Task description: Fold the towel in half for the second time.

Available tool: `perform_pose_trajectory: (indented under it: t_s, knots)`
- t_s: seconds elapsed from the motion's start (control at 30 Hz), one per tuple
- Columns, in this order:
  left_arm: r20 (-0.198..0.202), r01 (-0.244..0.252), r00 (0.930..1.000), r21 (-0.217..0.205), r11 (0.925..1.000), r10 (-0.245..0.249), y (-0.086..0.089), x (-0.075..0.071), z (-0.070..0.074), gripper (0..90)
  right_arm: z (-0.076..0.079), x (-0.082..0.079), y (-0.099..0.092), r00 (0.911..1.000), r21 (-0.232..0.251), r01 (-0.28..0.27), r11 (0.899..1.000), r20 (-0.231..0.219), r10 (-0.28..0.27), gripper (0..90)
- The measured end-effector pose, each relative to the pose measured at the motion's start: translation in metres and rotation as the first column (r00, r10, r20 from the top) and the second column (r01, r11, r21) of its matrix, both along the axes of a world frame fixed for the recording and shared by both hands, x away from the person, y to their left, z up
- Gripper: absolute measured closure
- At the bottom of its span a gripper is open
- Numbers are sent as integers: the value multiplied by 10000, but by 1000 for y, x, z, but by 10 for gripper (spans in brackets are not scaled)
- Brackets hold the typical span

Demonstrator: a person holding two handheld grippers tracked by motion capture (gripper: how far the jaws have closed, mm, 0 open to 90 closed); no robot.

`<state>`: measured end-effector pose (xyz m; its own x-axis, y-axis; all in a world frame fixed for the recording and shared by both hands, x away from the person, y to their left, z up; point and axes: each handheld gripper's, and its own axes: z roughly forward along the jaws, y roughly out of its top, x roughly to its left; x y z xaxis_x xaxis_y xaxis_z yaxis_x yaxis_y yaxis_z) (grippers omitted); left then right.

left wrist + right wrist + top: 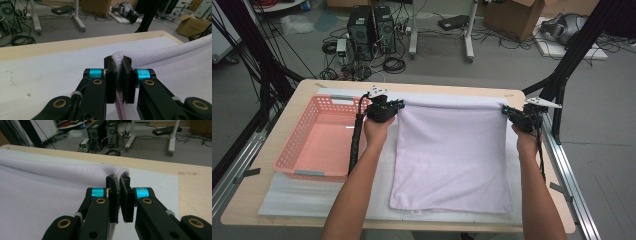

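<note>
A pale lilac towel point(452, 155) lies spread on the white mat, its far edge lifted off the table. My left gripper point(396, 106) is shut on the towel's far left corner; in the left gripper view the corner point(118, 56) is pinched between the black jaws of that gripper point(119, 75). My right gripper point(508, 112) is shut on the far right corner, which in the right gripper view bulges up as a fold point(119, 172) between the jaws of the gripper point(119, 195). Between the two grippers the far edge hangs taut.
A pink plastic basket point(292, 155) stands on the left of the table, beside my left forearm. The white mat point(312, 195) covers most of the wooden tabletop point(307, 87). Computer towers, cables and cardboard boxes sit on the floor beyond the table's far edge.
</note>
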<state>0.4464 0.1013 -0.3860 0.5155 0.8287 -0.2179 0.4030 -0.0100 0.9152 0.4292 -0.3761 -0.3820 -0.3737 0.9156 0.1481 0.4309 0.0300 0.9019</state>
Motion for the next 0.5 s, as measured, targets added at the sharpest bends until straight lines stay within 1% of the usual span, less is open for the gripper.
perform_pose_trajectory:
  t_s: [0.03, 0.07, 0.1, 0.2, 0.23, 0.27, 0.3, 0.33, 0.37, 0.43, 0.47, 0.5]
  knots:
    - [-95, 42, 9999, -44, 10000, -42, 1, -3, 1, 837, 2, -3, 0, 10000, 30, -62, 10000, 25, 62, 865]
    - [-192, 126, 9997, 54, 9999, -125, 2, -6, 2, 838, 4, -6, 1, 9999, 25, -138, 9999, 100, 138, 865]
    - [-117, 139, 9998, 107, 9998, -138, 2, -9, 3, 838, 7, -10, 1, 9997, -35, -218, 9998, 122, 218, 865]
    - [-64, 256, 9997, -132, 9996, -257, 4, -23, 3, 838, 11, -22, 0, 9989, -167, -442, 9989, 151, 445, 863]
    - [-184, 413, 9990, -118, 9991, -415, 5, -27, 4, 837, 12, -26, 0, 9986, -157, -495, 9987, 189, 498, 862]
    - [-249, 531, 9983, 20, 9986, -530, 4, -30, 5, 837, 13, -31, -1, 9984, -89, -540, 9985, 184, 541, 862]
    - [-72, 535, 9985, -8, 9986, -535, 4, -35, 6, 837, 13, -36, -2, 9980, -80, -589, 9982, 221, 591, 861]
    - [75, 526, 9986, -210, 9984, -524, 5, -40, 6, 837, 13, -41, -2, 9978, -94, -624, 9980, 214, 626, 859]
    - [85, 622, 9980, -233, 9978, -620, 5, -44, 7, 837, 13, -46, -3, 9974, -81, -660, 9978, 277, 662, 859]
    - [135, 812, 9966, -102, 9966, -811, 5, -53, 8, 837, 12, -57, -5, 9965, -80, -746, 9972, 362, 749, 859]
    - [170, 897, 9958, -31, 9960, -897, 4, -59, 8, 837, 12, -62, -6, 9964, -83, -799, 9968, 269, 801, 857]
    - [248, 947, 9952, -110, 9954, -944, 4, -64, 7, 837, 12, -67, -7, 9962, -7, -814, 9967, 326, 814, 857]
